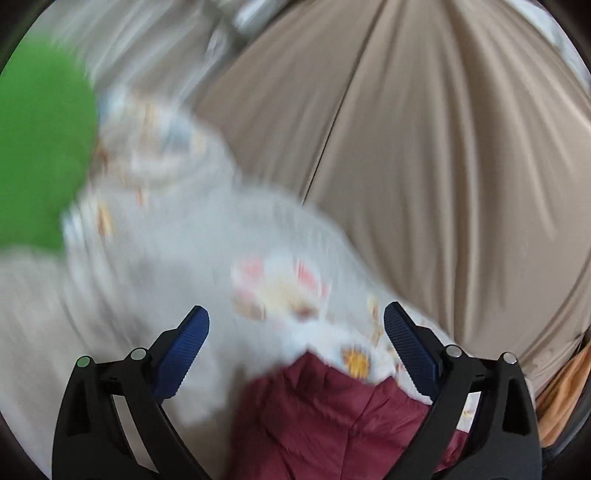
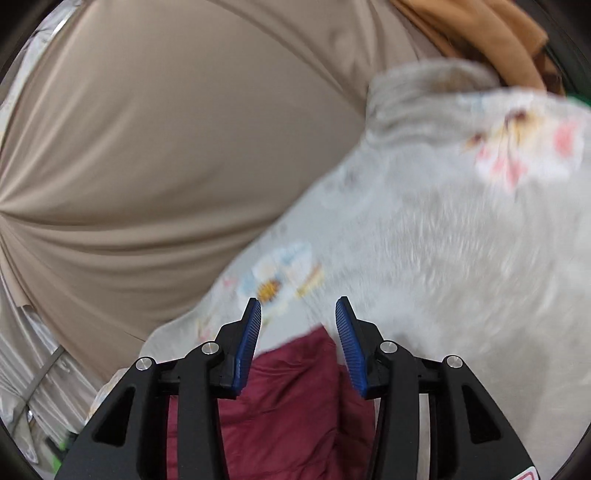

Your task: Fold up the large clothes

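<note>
A pale fleece garment (image 1: 207, 236) with a flower print lies blurred across a beige sheet (image 1: 424, 147). Its near edge overlaps a maroon quilted garment (image 1: 325, 413). My left gripper (image 1: 295, 314) hangs just over that edge with its blue pads wide apart, and nothing is pinched between them. In the right wrist view the same fleece garment (image 2: 424, 240) fills the right side. My right gripper (image 2: 298, 306) stands partly open above the maroon garment (image 2: 295, 387); its pads press on no cloth.
A blurred green object (image 1: 37, 147) sits at the far left. Orange cloth (image 1: 565, 398) lies at the right edge and shows again as orange cloth (image 2: 480, 29) at the top right. The beige sheet (image 2: 166, 147) is stretched in long creases.
</note>
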Demonstrator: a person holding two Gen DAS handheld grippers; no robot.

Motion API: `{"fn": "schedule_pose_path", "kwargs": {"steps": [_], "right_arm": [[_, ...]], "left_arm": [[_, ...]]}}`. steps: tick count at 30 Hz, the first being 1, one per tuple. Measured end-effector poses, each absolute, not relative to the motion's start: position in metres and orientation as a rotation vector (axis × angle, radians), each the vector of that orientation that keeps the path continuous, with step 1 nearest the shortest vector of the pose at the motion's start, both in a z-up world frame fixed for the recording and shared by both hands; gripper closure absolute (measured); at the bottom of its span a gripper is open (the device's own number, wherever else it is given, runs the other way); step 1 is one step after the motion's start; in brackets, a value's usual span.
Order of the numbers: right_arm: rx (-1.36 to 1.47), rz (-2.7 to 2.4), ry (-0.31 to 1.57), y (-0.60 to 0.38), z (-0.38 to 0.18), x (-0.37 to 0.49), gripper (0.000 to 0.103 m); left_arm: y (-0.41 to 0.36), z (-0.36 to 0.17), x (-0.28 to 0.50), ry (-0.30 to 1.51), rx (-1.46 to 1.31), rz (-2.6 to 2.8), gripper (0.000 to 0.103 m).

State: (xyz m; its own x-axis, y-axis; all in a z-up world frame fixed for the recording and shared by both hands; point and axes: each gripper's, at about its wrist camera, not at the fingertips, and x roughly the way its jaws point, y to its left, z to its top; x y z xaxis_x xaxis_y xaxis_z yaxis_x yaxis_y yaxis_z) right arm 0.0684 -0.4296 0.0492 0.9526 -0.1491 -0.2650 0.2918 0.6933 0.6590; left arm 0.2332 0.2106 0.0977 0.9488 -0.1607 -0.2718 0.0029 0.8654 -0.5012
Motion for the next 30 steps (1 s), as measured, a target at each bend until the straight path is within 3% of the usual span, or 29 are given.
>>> {"fn": "schedule_pose_path", "kwargs": {"steps": [5, 7, 9, 11, 14, 19, 26, 28, 30], "right_arm": [[0.459, 0.02, 0.352, -0.309, 0.084, 0.094, 0.07], [0.351, 0.14, 0.452, -0.248, 0.072, 0.111, 0.078], [0.242, 0.219, 0.561, -0.198, 0.049, 0.126, 0.087], [0.152, 0.223, 0.641, -0.177, 0.028, 0.13, 0.089], [0.118, 0.17, 0.693, -0.19, 0.01, 0.121, 0.094], [0.295, -0.066, 0.708, -0.287, -0.007, 0.086, 0.103], [0.519, -0.304, 0.688, -0.373, -0.02, 0.035, 0.103], [0.518, -0.35, 0.678, -0.379, -0.012, 0.034, 0.093], [0.498, -0.367, 0.641, -0.384, 0.007, 0.039, 0.082]], "left_arm": [[0.149, 0.127, 0.207, 0.449, -0.306, -0.335, 0.014], [0.101, 0.104, 0.199, 0.564, -0.19, -0.451, 0.019], [0.061, 0.072, 0.196, 0.671, -0.089, -0.505, 0.032], [0.034, 0.034, 0.196, 0.784, -0.015, -0.51, 0.036], [0.037, 0.013, 0.194, 0.761, 0.029, -0.458, 0.036], [0.08, 0.003, 0.205, 0.774, 0.005, -0.368, 0.036], [0.125, 0.002, 0.211, 0.784, -0.033, -0.248, 0.037], [0.132, 0.012, 0.212, 0.789, -0.064, -0.25, 0.036], [0.138, 0.025, 0.223, 0.773, -0.103, -0.267, 0.025]]}}
